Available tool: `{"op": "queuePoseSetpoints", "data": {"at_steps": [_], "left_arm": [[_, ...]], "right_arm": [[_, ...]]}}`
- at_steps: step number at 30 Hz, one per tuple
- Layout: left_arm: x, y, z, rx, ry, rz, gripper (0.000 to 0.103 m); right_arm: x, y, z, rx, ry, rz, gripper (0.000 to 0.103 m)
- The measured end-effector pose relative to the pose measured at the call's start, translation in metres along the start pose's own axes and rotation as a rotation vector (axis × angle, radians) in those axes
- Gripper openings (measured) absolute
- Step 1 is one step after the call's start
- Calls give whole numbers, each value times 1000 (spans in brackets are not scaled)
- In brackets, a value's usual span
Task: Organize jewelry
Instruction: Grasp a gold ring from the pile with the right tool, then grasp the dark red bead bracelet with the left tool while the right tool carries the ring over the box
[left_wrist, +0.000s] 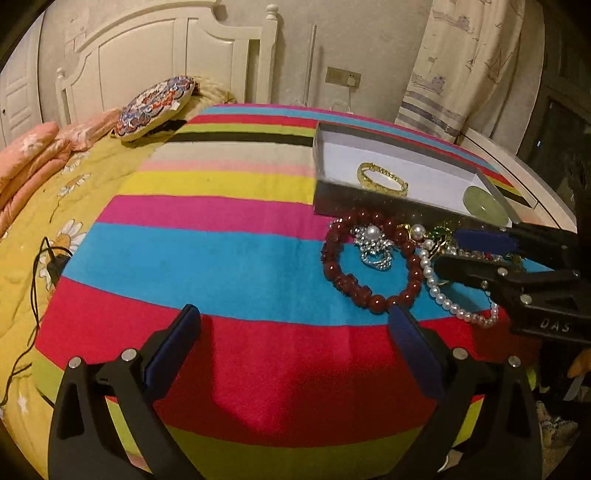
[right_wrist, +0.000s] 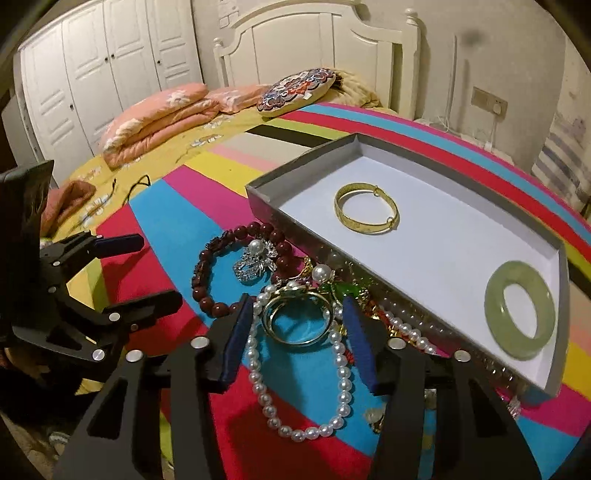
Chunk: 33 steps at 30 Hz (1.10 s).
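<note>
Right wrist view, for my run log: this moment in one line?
right claw: open, over gold ring | left claw: open | box: bangle, jade ring

- The jewelry heap (right_wrist: 332, 295) just ahead of the right tongs (right_wrist: 295, 332) is too tangled to tell its green and gold pieces apart.
- The pearl necklace (right_wrist: 303, 369) partly runs under the right tongs' fingers (right_wrist: 360, 343).
- The jade bangle (left_wrist: 484, 205) is partly hidden behind the box (left_wrist: 369, 201) wall in the left wrist view.
</note>
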<state>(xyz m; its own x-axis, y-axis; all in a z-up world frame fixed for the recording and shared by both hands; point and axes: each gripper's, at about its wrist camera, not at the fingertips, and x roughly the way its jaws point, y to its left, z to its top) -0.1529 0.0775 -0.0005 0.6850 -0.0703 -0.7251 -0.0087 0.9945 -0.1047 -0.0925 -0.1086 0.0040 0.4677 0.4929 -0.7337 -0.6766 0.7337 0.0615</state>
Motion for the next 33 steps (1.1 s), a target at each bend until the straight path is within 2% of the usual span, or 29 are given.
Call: {"op": "queuePoseSetpoints", "data": {"at_steps": [1, 4, 14, 21, 23, 25, 27, 31, 33], "left_arm": [[-1, 0, 0, 1, -6, 5, 101], [0, 0, 1, 0, -6, 6, 101], [-3, -6, 2, 6, -11, -13, 101], [-2, -7, 20, -11, -34, 1, 100], [3, -11, 26, -3, -26, -16, 85], [7, -16, 30, 22, -16, -18, 77], [10, -22, 35, 57, -19, 16, 70], [20, -20, 40, 72, 16, 5, 43], [27, -16, 40, 65, 39, -6, 36]], "right_arm": [[1, 2, -1, -18, 6, -8, 41], [1, 3, -3, -20, 5, -1, 39], [-27, -7, -11, 29, -76, 10, 39], [-54, -13, -16, 55, -146, 20, 39], [-60, -14, -17, 55, -161, 18, 39], [-61, -15, -19, 61, -165, 18, 39], [-63, -17, -21, 69, -171, 18, 39], [-72, -22, -21, 78, -206, 18, 39], [-76, -25, -21, 86, -220, 19, 39]]}}
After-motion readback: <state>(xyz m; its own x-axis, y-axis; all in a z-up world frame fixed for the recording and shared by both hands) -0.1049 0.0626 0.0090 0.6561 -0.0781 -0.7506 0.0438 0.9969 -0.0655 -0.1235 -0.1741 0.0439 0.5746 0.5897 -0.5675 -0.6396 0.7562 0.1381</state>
